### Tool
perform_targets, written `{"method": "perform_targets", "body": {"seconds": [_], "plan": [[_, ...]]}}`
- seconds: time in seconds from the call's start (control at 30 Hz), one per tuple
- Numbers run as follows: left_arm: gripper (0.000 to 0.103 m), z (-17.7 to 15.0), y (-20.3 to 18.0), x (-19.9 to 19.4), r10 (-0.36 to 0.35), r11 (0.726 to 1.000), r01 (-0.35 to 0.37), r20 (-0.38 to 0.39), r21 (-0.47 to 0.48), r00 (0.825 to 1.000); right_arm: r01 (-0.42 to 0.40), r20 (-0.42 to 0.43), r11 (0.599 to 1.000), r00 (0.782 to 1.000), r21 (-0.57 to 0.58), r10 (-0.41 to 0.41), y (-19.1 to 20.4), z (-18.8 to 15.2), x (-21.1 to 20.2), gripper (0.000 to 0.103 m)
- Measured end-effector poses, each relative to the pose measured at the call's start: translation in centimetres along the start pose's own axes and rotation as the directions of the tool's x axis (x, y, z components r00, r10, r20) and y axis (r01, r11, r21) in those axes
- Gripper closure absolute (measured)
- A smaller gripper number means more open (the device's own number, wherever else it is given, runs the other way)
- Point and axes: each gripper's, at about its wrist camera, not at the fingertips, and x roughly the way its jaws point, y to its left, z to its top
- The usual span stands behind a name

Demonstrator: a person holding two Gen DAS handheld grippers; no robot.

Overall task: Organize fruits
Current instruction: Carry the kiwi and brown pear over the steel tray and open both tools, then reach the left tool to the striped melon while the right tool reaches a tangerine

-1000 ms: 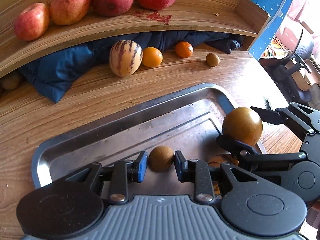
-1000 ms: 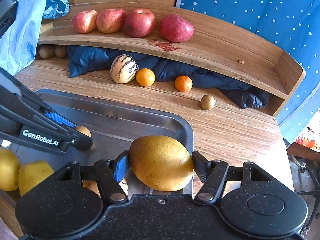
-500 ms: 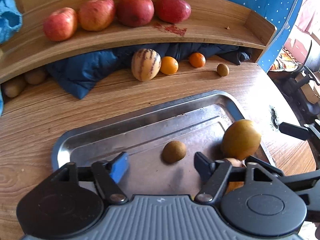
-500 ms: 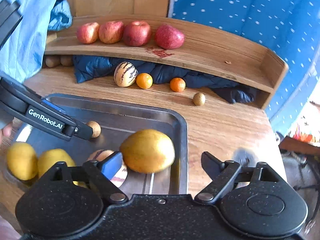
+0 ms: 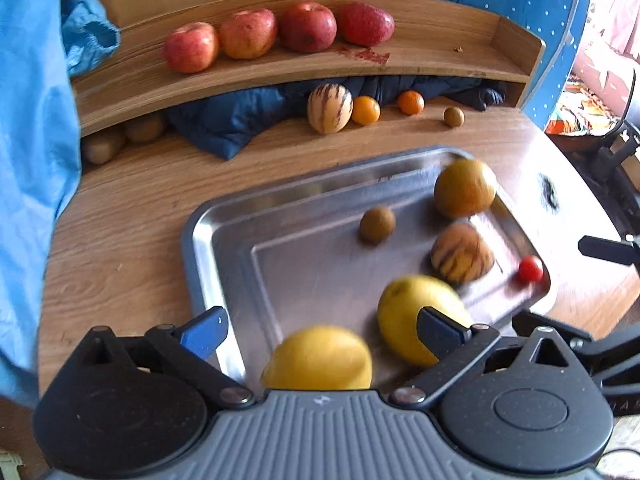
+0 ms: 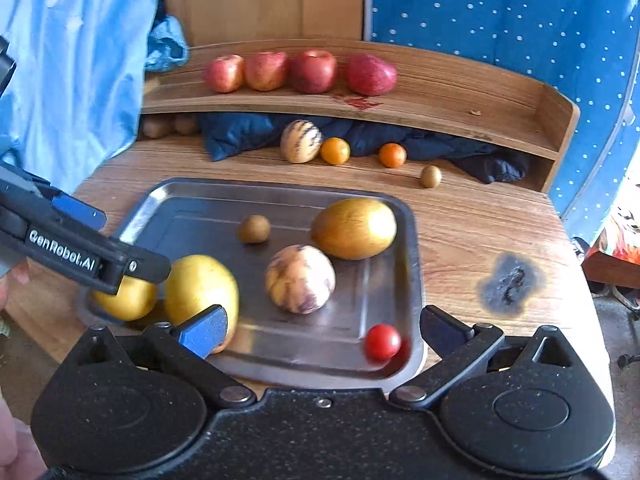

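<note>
Fruits lie scattered in the metal tray (image 6: 412, 264) that sits on the wooden table (image 6: 480, 232) ahead of both claws. The right gripper (image 6: 320, 330) is spread wide and holds nothing; between and just beyond its fingers lie a small red tomato (image 6: 382, 342) close in at the right, a striped pale melon (image 6: 300, 279) straight ahead, and a brown-yellow oval fruit (image 6: 354, 228) farther off toward the right. A small brown round fruit (image 6: 254, 229) sits ahead and slightly left. A yellow fruit (image 6: 202, 294) lies behind the right gripper's left fingertip, and a second yellow fruit (image 6: 126, 298) is partly covered by the left gripper's black finger, which reaches in from the left side of the view. The left gripper (image 5: 322, 330) is also wide open and empty, with one yellow fruit just between its fingers and another behind its right fingertip. Beyond the tray, farther ahead of both claws, a second striped melon (image 6: 301, 141), two oranges (image 6: 335, 151) and a small brown fruit (image 6: 431, 176) rest on the table in front of a dark blue cloth (image 6: 240, 132) stuffed beneath a curved wooden shelf (image 6: 460, 100). Four red apples (image 6: 312, 71) line that shelf. A light blue sleeve (image 6: 72, 60) fills the left side of the view, and a dark scorch mark (image 6: 510, 284) stains the table to the right of the tray.
</note>
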Motion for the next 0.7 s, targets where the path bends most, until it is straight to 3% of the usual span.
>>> {"method": "perform_targets", "body": {"seconds": [0.3,0.7], "plan": [[0.001,-1.8,1.0,-2.0,0.081,0.996,-0.082,-0.036,-0.027,0.996,-0.054,0.02,0.999,0.998,-0.001,0.054,0.8,0.0,-0.6,0.001],[0.001,-0.3,0.7,-2.4,0.131,0.991,-0.131,-0.027,0.007,0.991,-0.084,0.039,0.996,0.996,0.005,0.083,0.3,1.2,0.1,0.001]]}}
